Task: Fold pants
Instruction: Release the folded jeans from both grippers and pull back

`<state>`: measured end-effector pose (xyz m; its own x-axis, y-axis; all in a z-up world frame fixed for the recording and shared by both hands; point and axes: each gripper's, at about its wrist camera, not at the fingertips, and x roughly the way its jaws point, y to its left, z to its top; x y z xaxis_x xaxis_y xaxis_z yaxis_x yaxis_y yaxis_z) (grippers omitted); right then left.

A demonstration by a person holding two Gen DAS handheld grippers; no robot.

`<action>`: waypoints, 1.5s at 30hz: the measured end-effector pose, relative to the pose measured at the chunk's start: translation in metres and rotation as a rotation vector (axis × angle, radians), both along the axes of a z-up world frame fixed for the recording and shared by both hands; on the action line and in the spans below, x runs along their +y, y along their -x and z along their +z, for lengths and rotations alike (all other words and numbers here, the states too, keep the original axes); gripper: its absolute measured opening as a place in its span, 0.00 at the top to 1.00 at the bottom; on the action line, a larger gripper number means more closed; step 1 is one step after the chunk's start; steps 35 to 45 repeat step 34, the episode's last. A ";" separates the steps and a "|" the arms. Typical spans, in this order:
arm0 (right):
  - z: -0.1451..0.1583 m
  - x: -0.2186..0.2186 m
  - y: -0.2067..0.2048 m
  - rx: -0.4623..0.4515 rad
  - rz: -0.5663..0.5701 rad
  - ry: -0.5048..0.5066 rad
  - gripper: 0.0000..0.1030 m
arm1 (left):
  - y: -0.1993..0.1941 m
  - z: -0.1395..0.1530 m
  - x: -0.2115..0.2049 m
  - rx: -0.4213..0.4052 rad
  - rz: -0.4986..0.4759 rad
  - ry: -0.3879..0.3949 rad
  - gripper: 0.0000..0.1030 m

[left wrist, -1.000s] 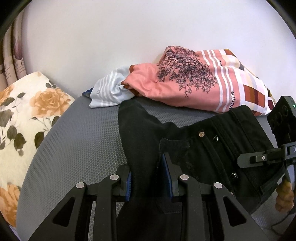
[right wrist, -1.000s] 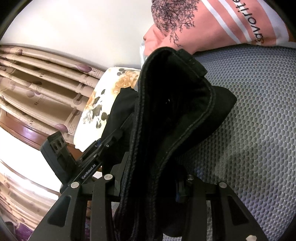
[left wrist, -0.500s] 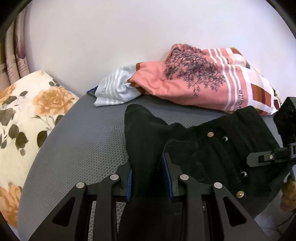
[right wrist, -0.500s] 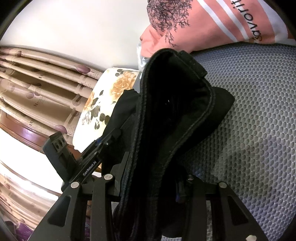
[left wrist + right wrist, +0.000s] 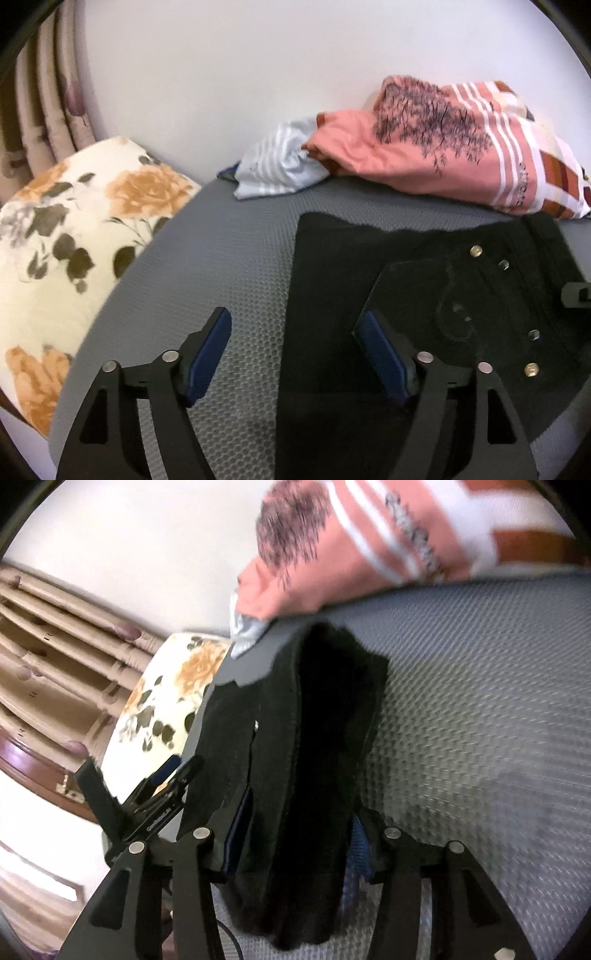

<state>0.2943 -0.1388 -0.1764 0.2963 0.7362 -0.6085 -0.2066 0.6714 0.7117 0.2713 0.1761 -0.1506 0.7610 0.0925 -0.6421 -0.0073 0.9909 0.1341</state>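
pants (image 5: pixel 332 280) black | mat (image 5: pixel 229 266) grey honeycomb | pillow (image 5: pixel 74 236) cream, orange roses | shirt (image 5: pixel 424 155) pink, white stripes

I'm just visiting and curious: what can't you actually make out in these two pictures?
- Left view: the black pants run off the bottom edge, so their legs are unseen.
- Right view: bunched pants hide the right hand-held gripper pads; motion blur smears the lettering on the pink shirt.
- Left view: the right hand-held gripper is cut off by the right edge.

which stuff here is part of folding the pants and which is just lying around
In the job:
black button-fly denim pants
left claw, open
right claw, shut on the pants

Lying about:
pink tree-print striped shirt
pale blue striped garment
cream floral pillow
grey mesh mat
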 end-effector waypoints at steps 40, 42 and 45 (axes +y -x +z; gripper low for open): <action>0.159 -0.014 0.173 -0.357 0.041 0.047 0.21 | 0.201 0.176 -0.057 -0.380 0.032 0.116 0.00; 0.159 -0.014 0.173 -0.357 0.041 0.047 0.21 | 0.201 0.176 -0.057 -0.380 0.032 0.116 0.00; 0.159 -0.014 0.173 -0.357 0.041 0.047 0.21 | 0.201 0.176 -0.057 -0.380 0.032 0.116 0.00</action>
